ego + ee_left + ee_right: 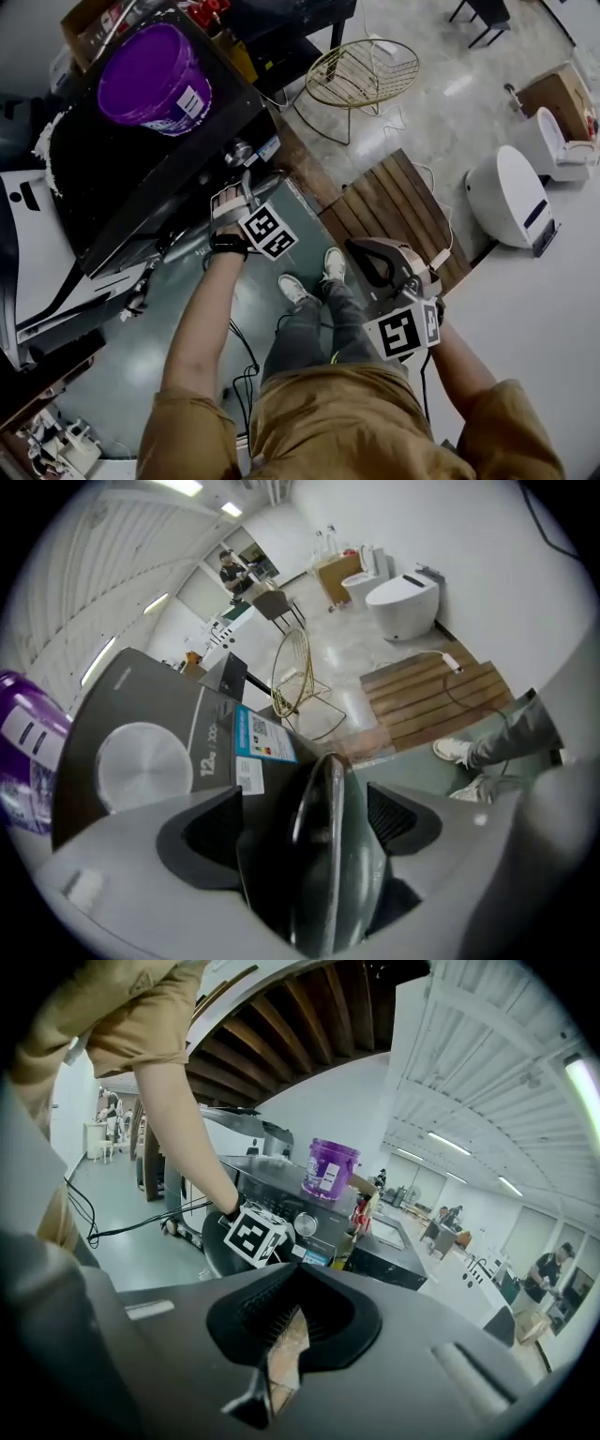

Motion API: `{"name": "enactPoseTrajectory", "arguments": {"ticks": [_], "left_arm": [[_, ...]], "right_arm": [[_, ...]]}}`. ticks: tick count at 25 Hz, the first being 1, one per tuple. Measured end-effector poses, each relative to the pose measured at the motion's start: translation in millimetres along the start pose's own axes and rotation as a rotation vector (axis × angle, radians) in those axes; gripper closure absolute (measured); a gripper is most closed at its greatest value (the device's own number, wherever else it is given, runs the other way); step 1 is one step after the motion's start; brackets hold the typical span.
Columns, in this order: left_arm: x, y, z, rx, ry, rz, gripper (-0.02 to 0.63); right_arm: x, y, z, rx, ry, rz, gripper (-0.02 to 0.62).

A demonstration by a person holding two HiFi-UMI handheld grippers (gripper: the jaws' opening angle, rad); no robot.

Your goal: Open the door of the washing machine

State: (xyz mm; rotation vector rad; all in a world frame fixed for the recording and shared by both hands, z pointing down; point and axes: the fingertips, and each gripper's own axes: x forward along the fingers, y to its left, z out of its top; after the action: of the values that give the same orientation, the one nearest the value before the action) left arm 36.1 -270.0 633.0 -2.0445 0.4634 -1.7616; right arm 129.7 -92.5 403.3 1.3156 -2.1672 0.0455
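Observation:
The dark washing machine (141, 178) stands at the upper left of the head view, with a purple bucket (155, 80) on its top. My left gripper (246, 190) is at the machine's front and shut on the rim of its round door (323, 855), which runs edge-on between the jaws and stands a little away from the front panel (178, 752). The right gripper view shows the same machine (281, 1194) and the left gripper's marker cube (258, 1234) at its door. My right gripper (375, 264) hangs apart at the right, shut on nothing (281, 1354).
A gold wire chair (361, 73) and a slatted wooden platform (394, 220) lie beyond the machine. White toilets (511, 197) stand at the right. Cables (239, 347) trail over the green floor by the person's shoes (314, 277). A white appliance (28, 244) flanks the machine's left.

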Motion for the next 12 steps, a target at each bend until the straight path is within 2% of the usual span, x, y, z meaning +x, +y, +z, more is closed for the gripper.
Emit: {"name": "enactPoseTrajectory", "arguments": {"ticks": [8,11,12], "left_arm": [[56,-14,3,0.22,0.189,-0.03,0.144],[73,-12,-8,0.276,0.32,-0.017,0.215],[78,-13,-13,0.283,0.357,-0.022,0.217]], "right_arm": [[-2,-11,-36,0.052,0.033,0.011,0.591],[-5,-15,-51,0.066,0.049,0.009,0.591],[-6,-17,-54,0.071,0.054,0.01,0.591]]}}
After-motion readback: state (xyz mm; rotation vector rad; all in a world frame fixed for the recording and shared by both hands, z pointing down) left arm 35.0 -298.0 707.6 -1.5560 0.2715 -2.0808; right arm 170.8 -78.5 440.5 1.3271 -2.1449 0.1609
